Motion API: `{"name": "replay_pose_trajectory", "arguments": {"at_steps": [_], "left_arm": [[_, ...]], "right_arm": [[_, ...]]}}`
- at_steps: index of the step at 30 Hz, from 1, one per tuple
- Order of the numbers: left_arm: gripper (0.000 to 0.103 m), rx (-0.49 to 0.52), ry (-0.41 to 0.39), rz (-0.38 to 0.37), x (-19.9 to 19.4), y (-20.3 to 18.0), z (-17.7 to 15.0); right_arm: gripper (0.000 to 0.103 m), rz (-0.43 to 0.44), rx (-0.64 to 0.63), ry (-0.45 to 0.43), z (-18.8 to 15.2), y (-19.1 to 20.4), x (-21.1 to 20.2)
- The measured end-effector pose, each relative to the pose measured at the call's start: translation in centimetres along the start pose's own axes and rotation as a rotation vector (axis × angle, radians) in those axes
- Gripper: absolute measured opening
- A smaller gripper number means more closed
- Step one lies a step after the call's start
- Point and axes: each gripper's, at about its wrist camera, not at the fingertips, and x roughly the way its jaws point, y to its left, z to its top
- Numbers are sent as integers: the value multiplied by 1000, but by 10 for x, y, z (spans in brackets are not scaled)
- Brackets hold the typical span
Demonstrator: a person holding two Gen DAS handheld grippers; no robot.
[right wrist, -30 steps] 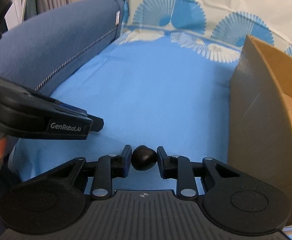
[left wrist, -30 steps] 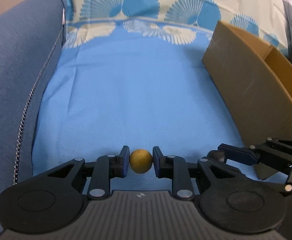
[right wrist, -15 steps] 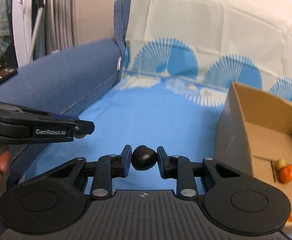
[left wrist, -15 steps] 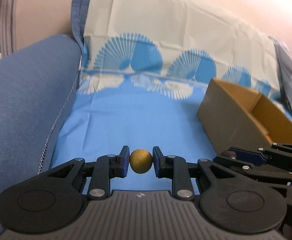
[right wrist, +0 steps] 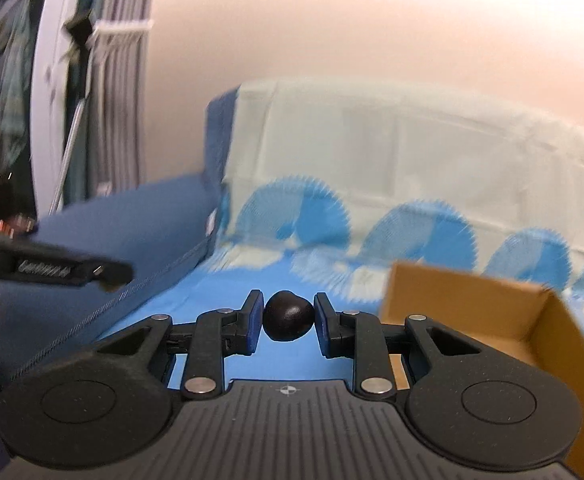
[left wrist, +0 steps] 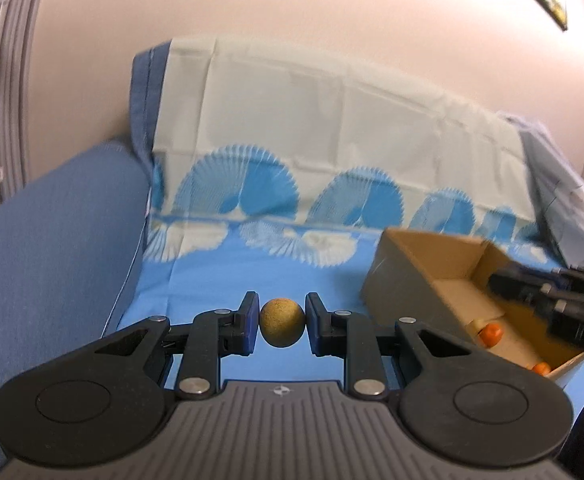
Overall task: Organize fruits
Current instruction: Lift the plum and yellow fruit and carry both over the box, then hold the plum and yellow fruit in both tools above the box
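Two fruits we log, both lifted above the blue sheet: left gripper clamps a tan ball; right gripper clamps a dark fruit. Cardboard box, blurred and partly hidden, holds orange pieces.

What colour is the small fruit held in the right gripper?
Very dark brown, nearly black; it shows best in the right wrist view.

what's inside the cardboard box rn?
In the cardboard box, left wrist view: two orange fruits and a pale one beside the first. The right gripper covers the rest.
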Motion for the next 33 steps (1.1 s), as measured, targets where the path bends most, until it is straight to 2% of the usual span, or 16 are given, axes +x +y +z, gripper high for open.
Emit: {"name": "replay_pose_trajectory", "arguments": {"at_steps": [4,7,12,15,20,33], "left_arm": [[27,-14,-61,-42,-15,-15,13],[27,-11,-96,-80,-21,-31,19],[27,37,-113,-115,-20,-61,22],[28,72,-121,-128,-16,-77,21],[28,140,-120,-124,-2,-97,11],[28,184,-30,-188,45,-129,-18]], "right_arm": [[29,-66,54,-78,21,-48,-23],[29,-121,71,-105,28,-85,-34],[29,-221,106,-92,20,-142,-40],[29,-258,184,-69,4,-165,-40],[29,-276,170,-83,-4,-170,-44],[29,-355,208,-95,-12,-191,-54]]}}
